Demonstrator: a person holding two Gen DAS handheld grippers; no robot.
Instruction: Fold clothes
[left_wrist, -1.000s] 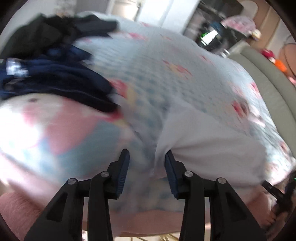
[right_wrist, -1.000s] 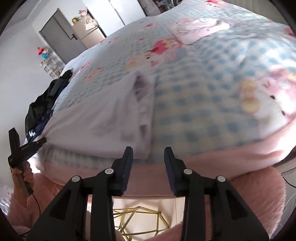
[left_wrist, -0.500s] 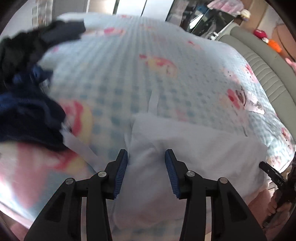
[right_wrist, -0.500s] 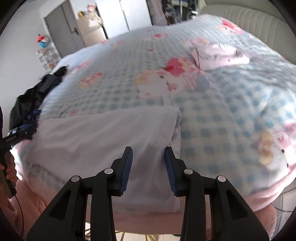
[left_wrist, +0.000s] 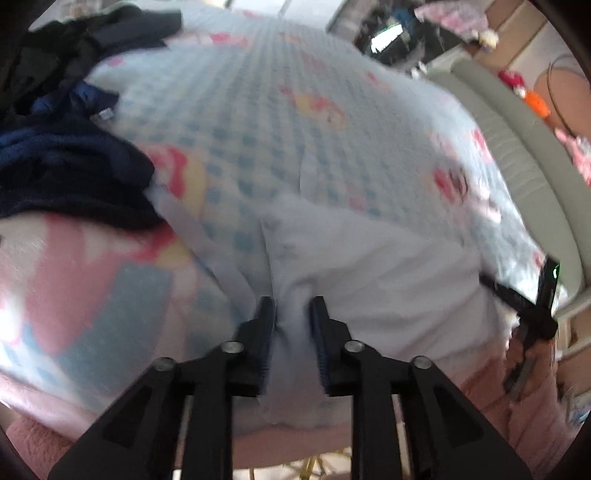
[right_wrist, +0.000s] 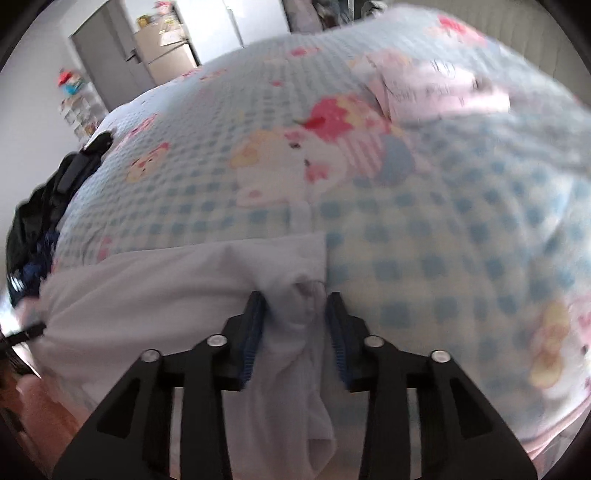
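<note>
Grippers at both ends of a pale lavender-white folded cloth garment (left_wrist: 388, 280) on a blue-checked cartoon-print bedspread (left_wrist: 258, 122).
Left gripper (left_wrist: 291, 306) is closing, its jaws pinching a bunched fold at the garment's near-left corner. Right gripper (right_wrist: 295, 301) is closing too, cloth gathered between its blue pads (right_wrist: 255, 332) at the right edge. Dark navy and black clothes (left_wrist: 66, 155) lie heaped on the bed's left; a folded pink printed garment (right_wrist: 436, 92) rests farther back.

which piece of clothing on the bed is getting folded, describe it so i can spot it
On the blue checked bedspread with cartoon prints, look at its near edge. The pale white garment lies flat there, both tongs closing on bunched cloth at its ends. It is plain, unlike the dark clothes pile and pink printed piece.
</note>
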